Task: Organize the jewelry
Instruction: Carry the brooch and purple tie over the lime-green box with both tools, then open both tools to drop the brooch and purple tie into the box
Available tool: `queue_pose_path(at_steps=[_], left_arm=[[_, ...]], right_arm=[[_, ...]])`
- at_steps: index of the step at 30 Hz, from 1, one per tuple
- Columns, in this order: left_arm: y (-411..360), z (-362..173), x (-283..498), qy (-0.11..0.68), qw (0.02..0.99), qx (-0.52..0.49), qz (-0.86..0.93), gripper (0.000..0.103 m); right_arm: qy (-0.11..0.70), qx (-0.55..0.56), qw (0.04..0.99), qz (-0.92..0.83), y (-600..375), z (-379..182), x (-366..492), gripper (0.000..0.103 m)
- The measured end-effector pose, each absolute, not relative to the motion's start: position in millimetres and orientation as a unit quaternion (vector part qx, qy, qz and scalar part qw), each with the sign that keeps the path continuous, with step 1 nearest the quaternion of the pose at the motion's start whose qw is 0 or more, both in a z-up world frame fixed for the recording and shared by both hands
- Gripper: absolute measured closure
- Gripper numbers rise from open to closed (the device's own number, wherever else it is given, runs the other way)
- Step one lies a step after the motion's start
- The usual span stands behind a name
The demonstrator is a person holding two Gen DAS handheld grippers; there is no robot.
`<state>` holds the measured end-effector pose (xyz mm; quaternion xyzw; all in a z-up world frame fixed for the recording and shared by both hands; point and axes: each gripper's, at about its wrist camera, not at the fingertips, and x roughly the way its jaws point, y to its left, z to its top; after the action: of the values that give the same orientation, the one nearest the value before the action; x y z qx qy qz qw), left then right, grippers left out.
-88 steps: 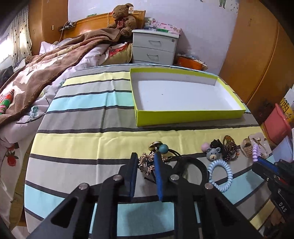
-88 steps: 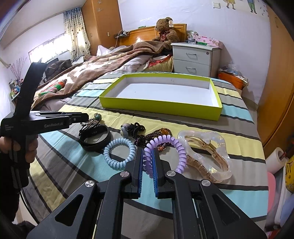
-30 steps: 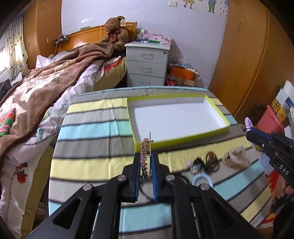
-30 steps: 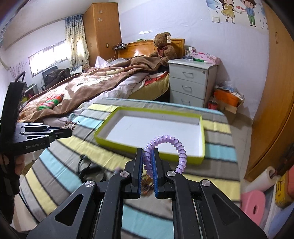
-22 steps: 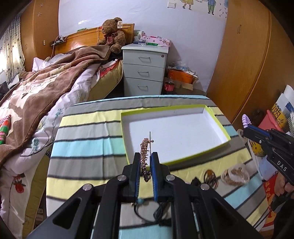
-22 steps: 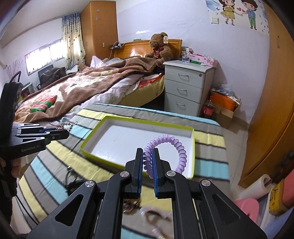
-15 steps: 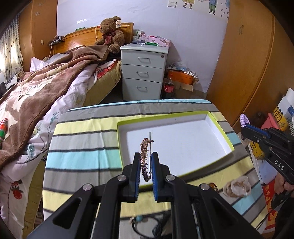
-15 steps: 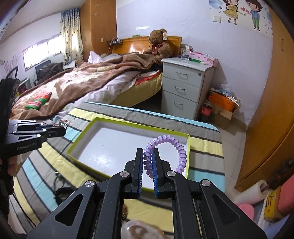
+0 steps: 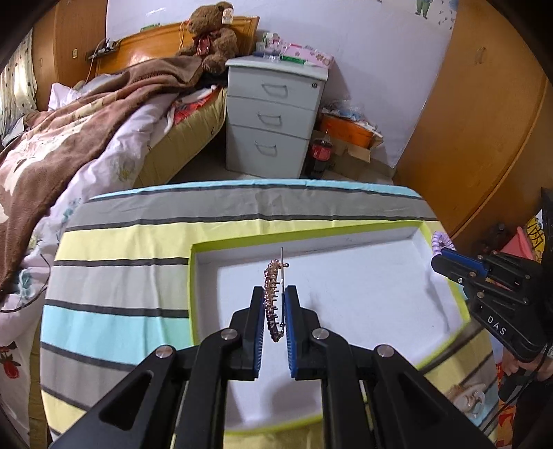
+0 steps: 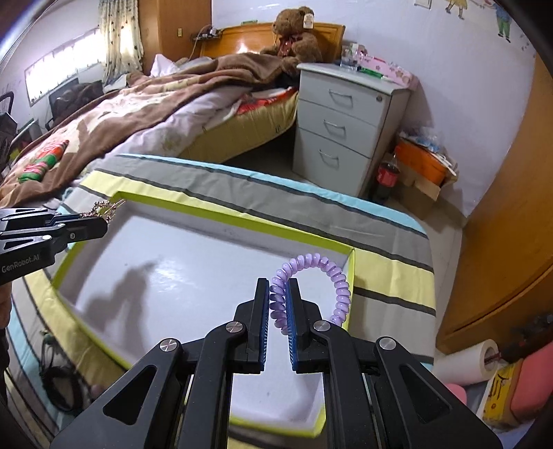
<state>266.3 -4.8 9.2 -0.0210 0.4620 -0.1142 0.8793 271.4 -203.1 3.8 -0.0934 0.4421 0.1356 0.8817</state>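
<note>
Left gripper (image 9: 274, 304) clamped on the rhinestone hair clip (image 9: 273, 293), right gripper (image 10: 278, 307) clamped on the purple coil hair tie (image 10: 321, 276), both poised over the empty green tray's (image 9: 193, 276) far corners, likely for release.

The left gripper (image 9: 274, 305) and the right gripper (image 10: 278, 305) both tilt steeply downward, side by side, fingers (image 9: 256, 311) clamped nearly closed, each on a small item.

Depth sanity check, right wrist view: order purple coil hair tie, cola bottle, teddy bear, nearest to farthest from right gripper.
1. purple coil hair tie: clamped in the right gripper.
2. cola bottle: floor, beside nightstand, right.
3. teddy bear: headboard, far back.
</note>
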Motion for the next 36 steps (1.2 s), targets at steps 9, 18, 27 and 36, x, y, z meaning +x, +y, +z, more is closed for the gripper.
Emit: queue_pose_path(at_steps=[9,18,27,36], left_arm=[[-10,-17,291,0.492,0.864,-0.027,-0.104,0.091],[-14,-27,298,0.500,0.860,-0.021,-0.096,0.091],[-15,-28,299,0.500,0.861,-0.020,-0.091,0.091],[-14,-26,299,0.501,0.861,-0.020,-0.091,0.078]], right_arm=[[0.467,-0.101,0.867,0.144,-201,-13,291,0.094],[0.479,-0.106,0.860,0.143,-200,-23,301,0.093],[0.483,-0.107,0.857,0.147,-199,-28,304,0.093],[0.482,-0.106,0.857,0.145,-197,-29,304,0.092]])
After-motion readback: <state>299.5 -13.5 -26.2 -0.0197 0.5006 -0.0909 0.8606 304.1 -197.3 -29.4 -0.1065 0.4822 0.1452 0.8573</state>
